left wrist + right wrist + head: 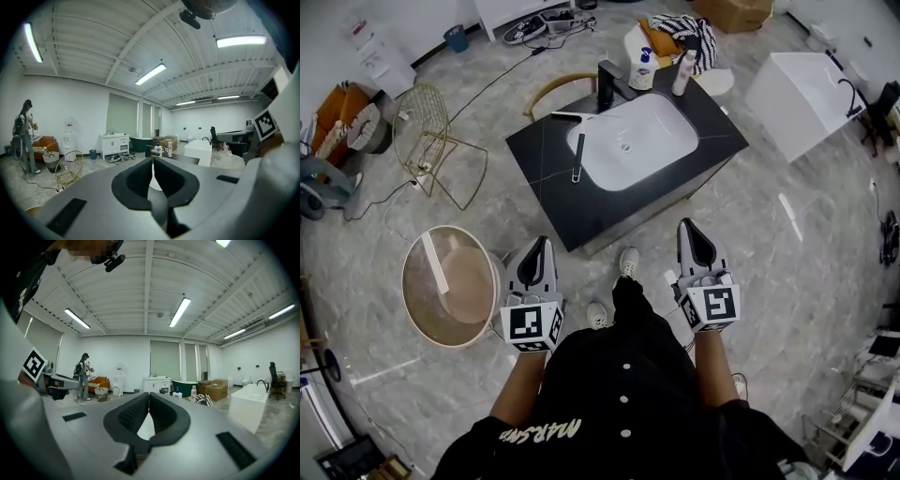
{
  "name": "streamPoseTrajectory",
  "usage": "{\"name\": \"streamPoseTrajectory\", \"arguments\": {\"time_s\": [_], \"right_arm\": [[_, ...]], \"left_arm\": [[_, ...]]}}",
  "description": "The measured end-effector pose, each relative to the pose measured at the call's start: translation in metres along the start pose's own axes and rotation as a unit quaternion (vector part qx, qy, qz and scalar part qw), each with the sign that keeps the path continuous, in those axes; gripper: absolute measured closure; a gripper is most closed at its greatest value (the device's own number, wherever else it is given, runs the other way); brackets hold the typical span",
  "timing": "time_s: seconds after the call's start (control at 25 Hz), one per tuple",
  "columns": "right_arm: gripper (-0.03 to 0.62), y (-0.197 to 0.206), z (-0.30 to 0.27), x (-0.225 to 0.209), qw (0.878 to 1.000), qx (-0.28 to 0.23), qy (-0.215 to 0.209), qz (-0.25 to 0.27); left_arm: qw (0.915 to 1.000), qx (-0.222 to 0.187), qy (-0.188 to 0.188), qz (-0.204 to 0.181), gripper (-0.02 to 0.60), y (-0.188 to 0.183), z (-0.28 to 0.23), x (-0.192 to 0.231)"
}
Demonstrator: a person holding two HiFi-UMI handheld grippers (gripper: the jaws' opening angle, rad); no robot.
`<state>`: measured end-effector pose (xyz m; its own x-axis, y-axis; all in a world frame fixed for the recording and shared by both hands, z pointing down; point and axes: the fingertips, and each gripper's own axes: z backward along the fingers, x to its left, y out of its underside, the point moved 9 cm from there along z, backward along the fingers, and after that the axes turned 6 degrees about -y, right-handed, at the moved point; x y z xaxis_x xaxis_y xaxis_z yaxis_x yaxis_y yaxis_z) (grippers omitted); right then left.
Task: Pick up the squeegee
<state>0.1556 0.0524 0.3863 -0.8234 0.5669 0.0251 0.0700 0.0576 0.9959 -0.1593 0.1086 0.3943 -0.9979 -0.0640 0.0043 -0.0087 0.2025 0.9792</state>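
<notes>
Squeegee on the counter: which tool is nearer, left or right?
Left. The left tool points at the counter's near edge, almost straight below the squeegee in the head view; the right tool is farther off to its right.

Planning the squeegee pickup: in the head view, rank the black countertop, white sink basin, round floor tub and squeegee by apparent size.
1. black countertop
2. white sink basin and round floor tub look alike; the tub sits nearer the camera, so no ranking.
3. squeegee, smallest.
</notes>
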Motion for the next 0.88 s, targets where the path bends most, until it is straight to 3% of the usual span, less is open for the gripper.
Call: {"name": "streamPoseTrajectory", "arguments": {"time_s": [0.56,0.88], "right_arm": [[0.597,-0.010,-0.158,-0.108,0.997,-0.007,-0.077,-0.018],[0.597,0.001,-0.224,-0.149,0.987,0.012,-0.147,-0.065]], "left_arm": [[0.9979,0.000,-0.065,-0.008,0.561,-0.043,-0.145,0.000],[0.9939,0.008,-0.110,0.001,0.561,-0.057,-0.187,-0.011]]}}
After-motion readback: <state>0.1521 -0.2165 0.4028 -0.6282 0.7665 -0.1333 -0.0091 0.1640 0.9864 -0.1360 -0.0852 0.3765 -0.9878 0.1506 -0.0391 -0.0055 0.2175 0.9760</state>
